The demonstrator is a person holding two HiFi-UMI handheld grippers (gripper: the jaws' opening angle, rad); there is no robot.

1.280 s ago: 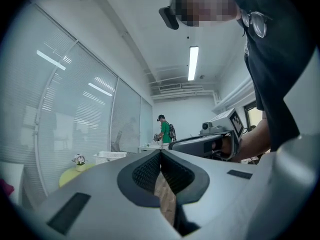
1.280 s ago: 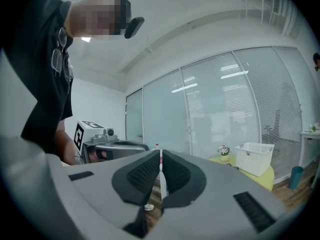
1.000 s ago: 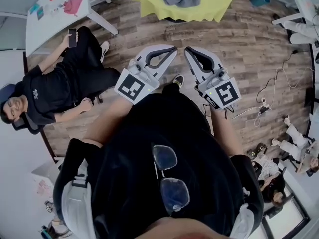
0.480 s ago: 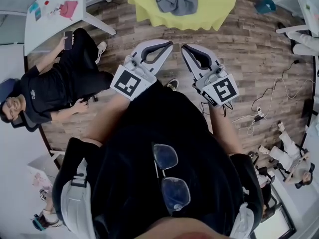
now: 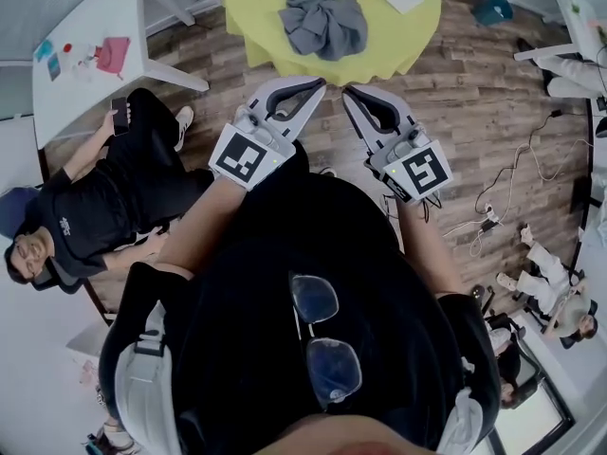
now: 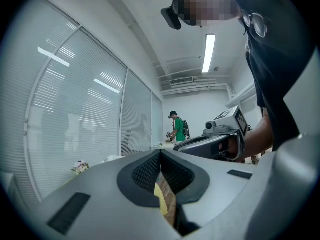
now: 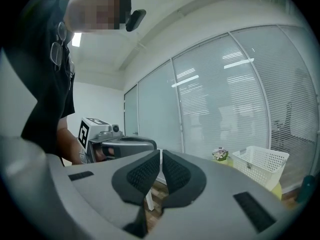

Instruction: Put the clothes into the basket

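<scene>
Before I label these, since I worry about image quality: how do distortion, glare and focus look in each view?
Head view: strong fisheye bending the floor planks, grey clothes sharp. Left gripper view: dark round vignette, ceiling light strip blown out. Right gripper view: same vignette, bright blinds, white basket legible.

soft grey cloth clothes (image 5: 322, 17); wood-grain floor (image 5: 484, 93)

A round yellow table (image 5: 248, 22) stands on the wood floor (image 5: 474, 102) at the top of the head view. To its left, a white table (image 5: 90, 8) bears a pink thing (image 5: 112, 53). A person in black (image 5: 100, 207) sits beside it, phone (image 5: 119, 117) in hand. Cables (image 5: 512, 188) trail at right.
</scene>
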